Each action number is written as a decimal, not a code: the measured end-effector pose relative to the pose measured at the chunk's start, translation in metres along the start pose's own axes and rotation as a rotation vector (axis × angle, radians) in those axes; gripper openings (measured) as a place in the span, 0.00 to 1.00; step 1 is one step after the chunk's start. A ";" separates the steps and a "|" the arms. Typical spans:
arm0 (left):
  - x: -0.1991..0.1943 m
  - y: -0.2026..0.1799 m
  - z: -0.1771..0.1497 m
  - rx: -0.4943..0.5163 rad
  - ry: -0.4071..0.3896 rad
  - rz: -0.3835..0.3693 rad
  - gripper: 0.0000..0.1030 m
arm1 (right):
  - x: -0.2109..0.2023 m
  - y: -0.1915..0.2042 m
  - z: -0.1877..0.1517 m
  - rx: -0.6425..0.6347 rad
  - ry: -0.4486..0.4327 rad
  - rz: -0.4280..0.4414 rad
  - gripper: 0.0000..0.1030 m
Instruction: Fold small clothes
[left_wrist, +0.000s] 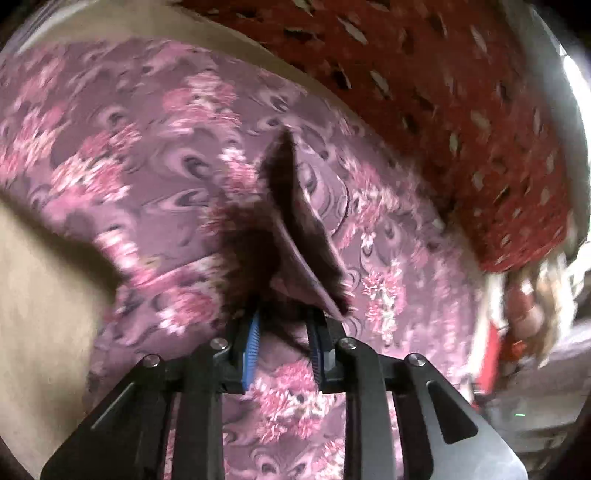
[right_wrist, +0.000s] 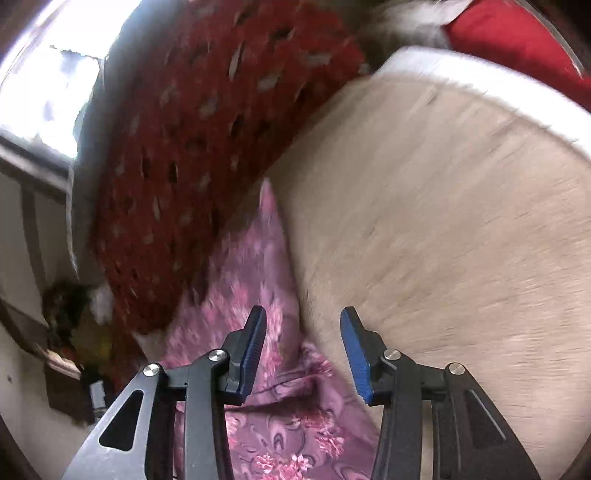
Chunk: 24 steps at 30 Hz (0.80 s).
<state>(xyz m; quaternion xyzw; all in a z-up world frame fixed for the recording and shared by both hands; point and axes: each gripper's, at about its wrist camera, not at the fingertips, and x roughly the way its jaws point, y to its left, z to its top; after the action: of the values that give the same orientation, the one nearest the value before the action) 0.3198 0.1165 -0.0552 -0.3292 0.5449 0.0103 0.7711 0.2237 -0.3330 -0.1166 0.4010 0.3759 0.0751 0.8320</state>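
A purple floral garment (left_wrist: 155, 155) lies spread on a beige table (left_wrist: 40, 280). My left gripper (left_wrist: 284, 332) is shut on a raised fold of the garment (left_wrist: 295, 229), which stands up as a dark pointed ridge above the cloth. In the right wrist view the same garment (right_wrist: 266, 325) lies under and to the left of my right gripper (right_wrist: 303, 350), which is open and empty, just above the garment's edge where it meets the bare table (right_wrist: 443, 240). Both views are motion-blurred.
A red cloth with pale flecks (left_wrist: 461, 122) lies heaped at the table's far side; it also shows in the right wrist view (right_wrist: 207, 147). A window (right_wrist: 55, 85) and clutter (right_wrist: 70, 325) are at the left. A red cushion (right_wrist: 509, 33) lies beyond the table's rim.
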 end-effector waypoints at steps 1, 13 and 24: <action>-0.006 0.003 -0.002 -0.007 -0.006 -0.023 0.21 | 0.007 0.004 -0.002 -0.015 0.016 -0.004 0.43; 0.008 -0.006 -0.001 0.139 -0.058 0.164 0.62 | 0.019 0.007 -0.003 -0.101 0.043 -0.151 0.06; -0.106 0.107 0.042 -0.013 -0.193 0.076 0.62 | 0.014 0.119 -0.046 -0.355 -0.024 -0.060 0.24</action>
<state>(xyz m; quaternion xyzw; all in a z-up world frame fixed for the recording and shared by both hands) 0.2715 0.2584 -0.0104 -0.3107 0.4801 0.0746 0.8170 0.2226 -0.2192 -0.0563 0.2373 0.3586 0.1107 0.8960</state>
